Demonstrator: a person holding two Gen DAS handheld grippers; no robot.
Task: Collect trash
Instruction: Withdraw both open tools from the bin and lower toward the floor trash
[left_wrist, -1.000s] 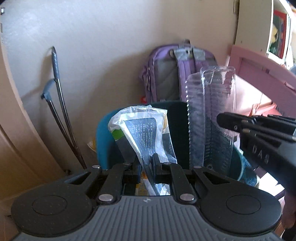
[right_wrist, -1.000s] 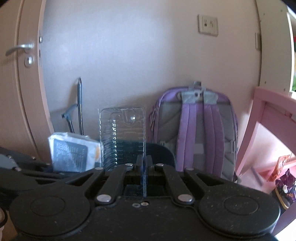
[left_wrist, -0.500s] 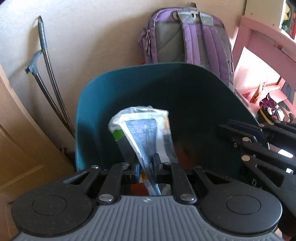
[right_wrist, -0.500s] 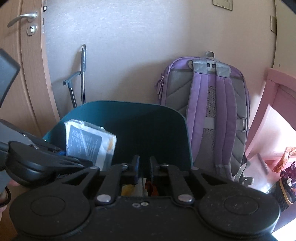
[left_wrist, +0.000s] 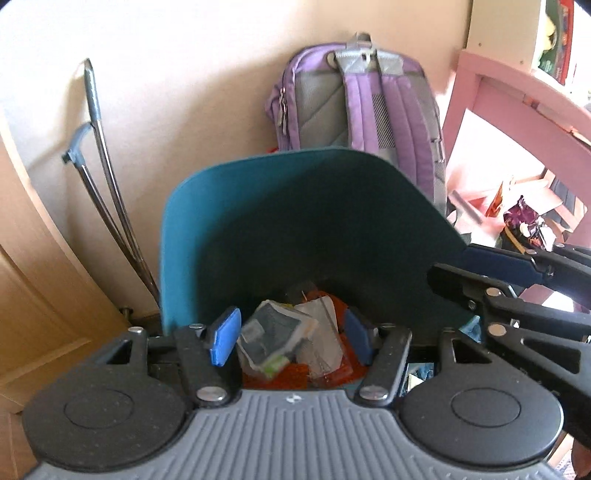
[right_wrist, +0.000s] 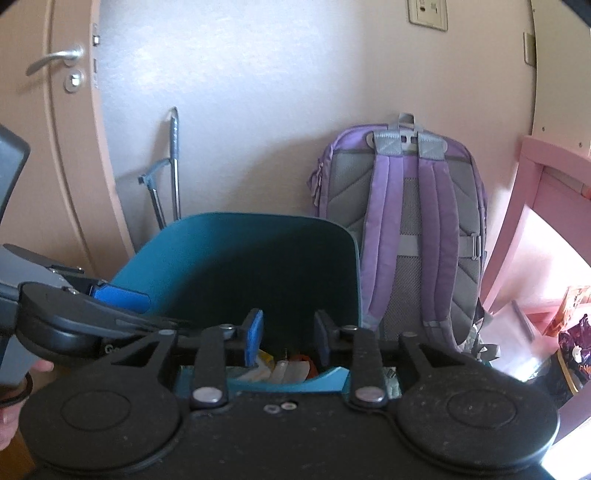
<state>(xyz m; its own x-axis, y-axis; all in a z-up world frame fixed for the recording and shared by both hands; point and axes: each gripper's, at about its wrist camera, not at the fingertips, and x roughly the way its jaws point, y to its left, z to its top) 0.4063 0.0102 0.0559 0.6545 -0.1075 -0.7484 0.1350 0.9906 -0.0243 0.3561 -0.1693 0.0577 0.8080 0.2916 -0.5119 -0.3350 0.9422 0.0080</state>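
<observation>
Both grippers hung over the teal bin (left_wrist: 207, 236). The left gripper (left_wrist: 291, 334) had its blue-padded fingers spread apart, holding nothing, and the right gripper (right_wrist: 287, 334) was likewise spread and empty. The crumpled wrapper (left_wrist: 275, 338) lay inside the bin on other trash (left_wrist: 325, 332). A purple backpack (right_wrist: 406, 236) leaned against the wall behind.

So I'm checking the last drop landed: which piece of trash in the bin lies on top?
The white-and-grey printed wrapper tops the pile in the teal bin, between the open left tool fingers; the orange packaging and clear plastic lie beneath it.
</observation>
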